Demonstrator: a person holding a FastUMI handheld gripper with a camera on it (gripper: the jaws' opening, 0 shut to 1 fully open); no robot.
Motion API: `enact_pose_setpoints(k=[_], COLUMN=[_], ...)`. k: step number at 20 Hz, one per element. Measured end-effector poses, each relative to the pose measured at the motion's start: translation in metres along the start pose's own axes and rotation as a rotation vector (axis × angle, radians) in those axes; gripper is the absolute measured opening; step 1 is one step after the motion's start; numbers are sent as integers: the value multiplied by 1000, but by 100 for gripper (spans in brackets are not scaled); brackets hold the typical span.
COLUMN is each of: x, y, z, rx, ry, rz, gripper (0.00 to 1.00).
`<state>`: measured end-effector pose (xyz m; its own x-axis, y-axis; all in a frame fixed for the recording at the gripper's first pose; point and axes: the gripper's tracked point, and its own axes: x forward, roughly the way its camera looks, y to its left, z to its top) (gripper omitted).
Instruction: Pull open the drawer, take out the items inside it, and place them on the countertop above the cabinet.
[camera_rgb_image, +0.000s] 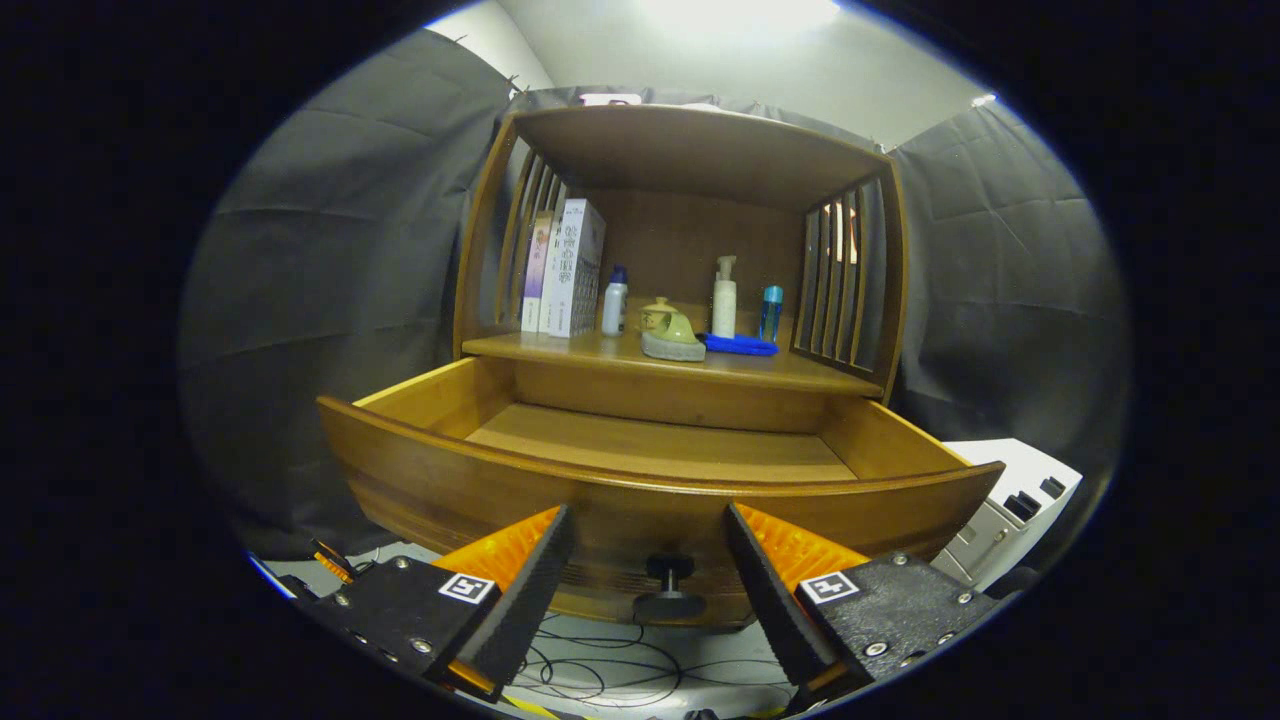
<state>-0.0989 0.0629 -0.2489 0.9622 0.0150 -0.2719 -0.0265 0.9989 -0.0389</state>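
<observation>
Drawer (640, 470) stood pulled open below the countertop (640, 362), its visible floor bare.
Gripper (650, 580) hung just before the drawer front, jaws wide and holding nothing, the dark knob (669, 572) between the fingers; boxes (565, 268), bottles (724, 296) and a blue cloth (741, 345) sat on the countertop.

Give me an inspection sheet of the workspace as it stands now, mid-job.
Surface: countertop above the drawer, wooden, holding several items.
Job's things: drawer pulled open, visible floor bare; sponge and blue cloth lie on the countertop.
Clutter: boxes, small bottle, pump bottle, blue bottle at the back.
Grippers: gripper open, knob between its fingers, untouched.
Cables: black cables looped on the floor below.
Surroundings: black cloth walls; white device beside the cabinet.
</observation>
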Motion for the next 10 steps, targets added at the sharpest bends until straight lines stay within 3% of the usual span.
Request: enact_pose_setpoints(k=[3,10], x=[3,18], y=[-11,-8], z=[-7,-4], rx=[19,54], ry=[27,37], rz=[-37,-2], gripper=[95,95])
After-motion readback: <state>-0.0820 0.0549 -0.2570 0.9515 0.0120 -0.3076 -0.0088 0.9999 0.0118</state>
